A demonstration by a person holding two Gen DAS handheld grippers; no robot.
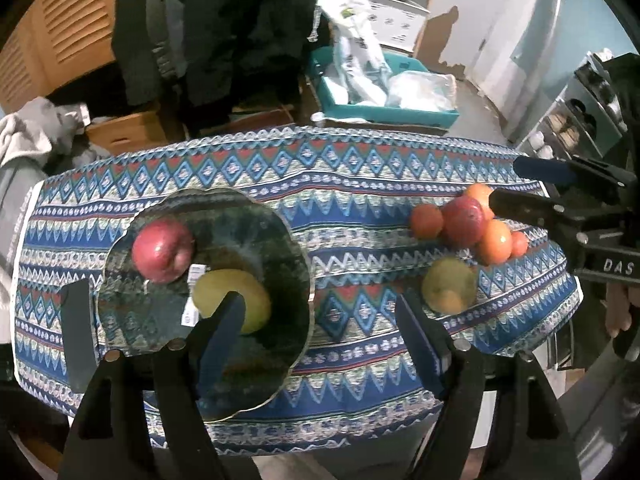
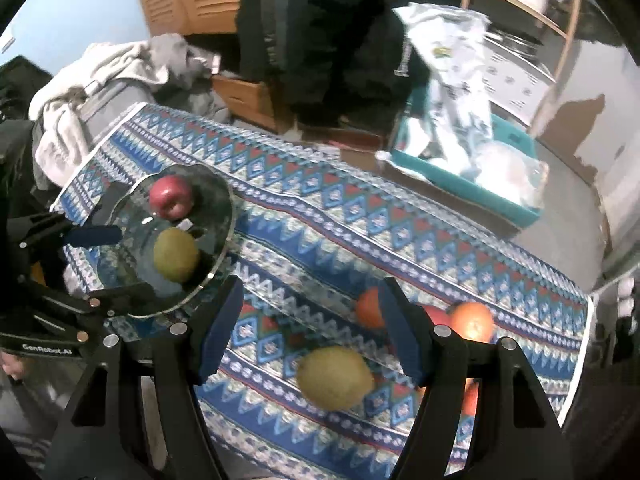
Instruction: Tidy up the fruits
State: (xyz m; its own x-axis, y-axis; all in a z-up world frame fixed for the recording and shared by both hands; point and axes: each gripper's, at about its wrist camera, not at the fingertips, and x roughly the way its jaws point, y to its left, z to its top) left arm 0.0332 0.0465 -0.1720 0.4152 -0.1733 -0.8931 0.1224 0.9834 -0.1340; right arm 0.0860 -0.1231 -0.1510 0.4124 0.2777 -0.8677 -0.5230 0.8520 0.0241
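Observation:
A glass plate (image 1: 280, 340) (image 2: 224, 204) on the patterned tablecloth (image 1: 360, 184) (image 2: 320, 208) holds a red apple (image 1: 162, 250) (image 2: 171, 197) and a yellow-green fruit (image 1: 232, 300) (image 2: 176, 249). My left gripper (image 1: 320, 320) (image 2: 108, 216) hovers open over the plate's right side, gripping nothing. To the right, a pile of oranges (image 1: 496, 242) (image 2: 474, 322) and a red fruit (image 1: 464, 220) lies on the cloth. Another yellow-green fruit (image 1: 450, 286) (image 2: 334, 378) lies in front of the pile. Above this fruit my right gripper (image 2: 310, 320) (image 1: 528, 188) is open, its pads clear of it.
Behind the table a teal bin (image 1: 384, 114) (image 2: 460, 188) holds white plastic bags. Dark clothing (image 1: 240, 32) hangs at the back, above a cardboard box (image 2: 248, 96). Grey-white cloth (image 2: 100, 76) is heaped by the table's left end. The cloth's right edge (image 2: 580, 360) lies just past the pile.

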